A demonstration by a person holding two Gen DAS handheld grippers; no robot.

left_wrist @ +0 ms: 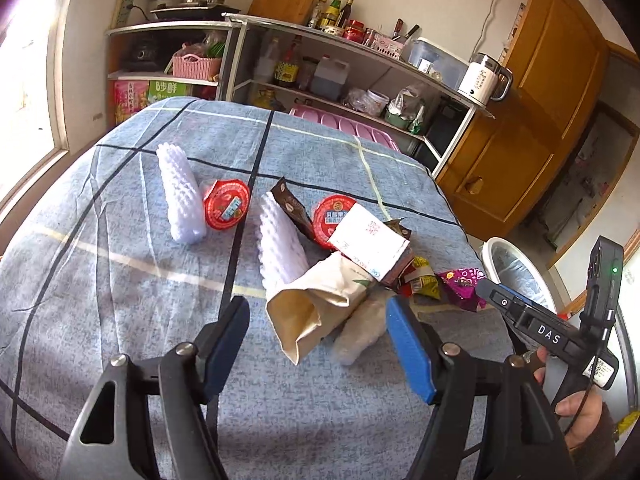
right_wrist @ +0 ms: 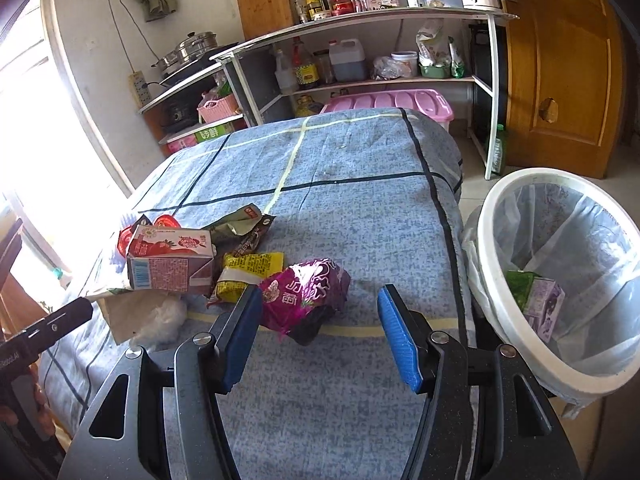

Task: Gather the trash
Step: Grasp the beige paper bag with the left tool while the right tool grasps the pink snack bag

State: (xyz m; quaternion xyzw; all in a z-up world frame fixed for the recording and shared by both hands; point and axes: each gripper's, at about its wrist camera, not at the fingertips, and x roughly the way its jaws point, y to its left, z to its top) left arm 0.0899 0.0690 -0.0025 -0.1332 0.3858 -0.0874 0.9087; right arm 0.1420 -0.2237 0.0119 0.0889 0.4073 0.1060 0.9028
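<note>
The right gripper (right_wrist: 320, 332) hangs with fingers spread and empty; the purple wrapper (right_wrist: 306, 294) lies between them, toward the left finger, nearest this hand. The left gripper (left_wrist: 318, 340), also spread, faces the paper bag (left_wrist: 316, 304). The bin (right_wrist: 496, 280) stands right, beside the counter (right_wrist: 360, 168).

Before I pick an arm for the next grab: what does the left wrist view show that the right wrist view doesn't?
Only the left wrist view shows the two white foam nets and the open paper bag between the left gripper's open fingers. Only the right wrist view looks into the bin, with a carton already inside, and shows the milk carton's printed sides. Both show the purple wrapper, nearest the open right gripper, plus the yellow wrapper and the table.
</note>
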